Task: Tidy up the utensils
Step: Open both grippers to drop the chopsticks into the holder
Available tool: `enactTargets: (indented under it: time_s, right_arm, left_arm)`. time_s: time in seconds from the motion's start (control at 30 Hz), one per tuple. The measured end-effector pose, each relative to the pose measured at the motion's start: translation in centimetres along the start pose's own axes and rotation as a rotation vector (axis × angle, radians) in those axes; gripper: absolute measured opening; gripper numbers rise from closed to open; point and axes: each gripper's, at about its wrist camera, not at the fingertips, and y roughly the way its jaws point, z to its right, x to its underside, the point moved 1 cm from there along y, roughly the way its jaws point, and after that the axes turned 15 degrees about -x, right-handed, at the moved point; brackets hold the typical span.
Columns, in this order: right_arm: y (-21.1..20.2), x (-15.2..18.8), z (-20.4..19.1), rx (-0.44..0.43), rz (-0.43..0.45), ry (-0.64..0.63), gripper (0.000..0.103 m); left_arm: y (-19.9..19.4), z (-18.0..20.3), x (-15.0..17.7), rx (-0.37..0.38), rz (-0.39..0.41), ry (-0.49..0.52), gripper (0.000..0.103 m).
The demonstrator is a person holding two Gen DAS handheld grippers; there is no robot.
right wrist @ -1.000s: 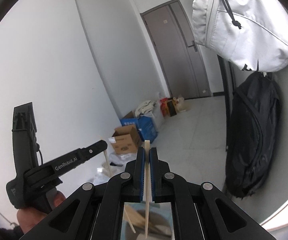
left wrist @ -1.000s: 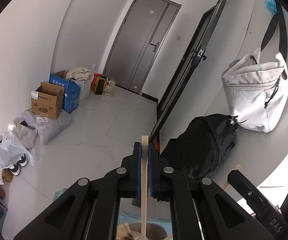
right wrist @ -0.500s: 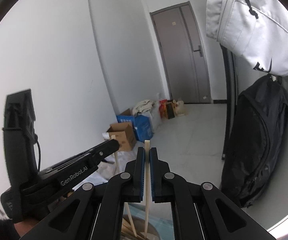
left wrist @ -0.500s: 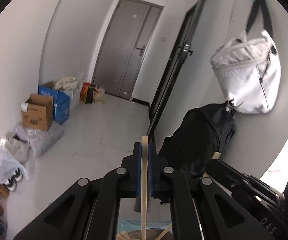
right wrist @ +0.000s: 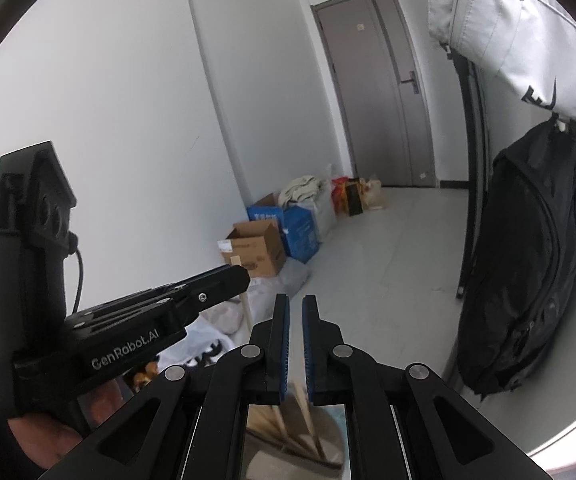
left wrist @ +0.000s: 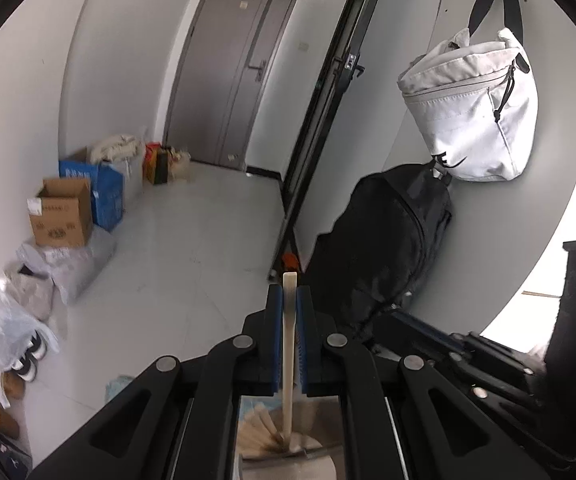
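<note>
My left gripper [left wrist: 289, 296] is shut on a flat wooden stick [left wrist: 289, 332], which stands upright between its blue pads. The stick's lower end reaches down among other wooden sticks [left wrist: 263, 432] in a round holder [left wrist: 320, 464] under the fingers. My right gripper [right wrist: 295, 308] has its jaws a narrow gap apart with nothing between them. Below it several wooden sticks [right wrist: 304, 416] lean in the same holder [right wrist: 328, 432]. In the right wrist view the left gripper [right wrist: 239, 276] appears at the left, held by a hand [right wrist: 47, 440], with its stick [right wrist: 245, 312] poking out.
A black backpack [left wrist: 388, 248] leans on the wall under a hanging white bag [left wrist: 472, 120]. Cardboard boxes [left wrist: 63, 216], plastic bags and shoes [left wrist: 27, 356] line the left wall. A grey door [left wrist: 231, 80] closes the far end. The right gripper's body [left wrist: 468, 356] shows low right.
The stick that stood between the right gripper's pads is no longer there, and the pads now show an empty gap. The right gripper has sunk toward the holder. The left still grips its stick.
</note>
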Motion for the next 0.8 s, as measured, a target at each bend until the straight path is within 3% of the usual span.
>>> enactTargets:
  time_s: [0.2,0.47,0.73,0.8]
  right_arm:
    - [-2.2,1.0,-0.2,0.004,0.025,0.07,0.007]
    - [-4.9,4.6,-0.8,0.031,0.02,0.19,0.009]
    - [-7.9,5.4,-3.8,0.045,0.054,0.175,0.029]
    - [-8.4,5.5,-4.6,0.051,0.059,0.159,0.031]
  left_arm:
    - [-0.6,-0.8,0.3,0.044,-0.131,-0.026,0.006]
    - [-4.4,-1.4,1.3,-0.021,-0.121,-0.05,0.05]
    - [-7.6,-0.5,1.8,-0.087,-0.082,-0.016,0.055]
    - [-8.1,-0.6,1.9,-0.108,-0.085,-0.012,0.055]
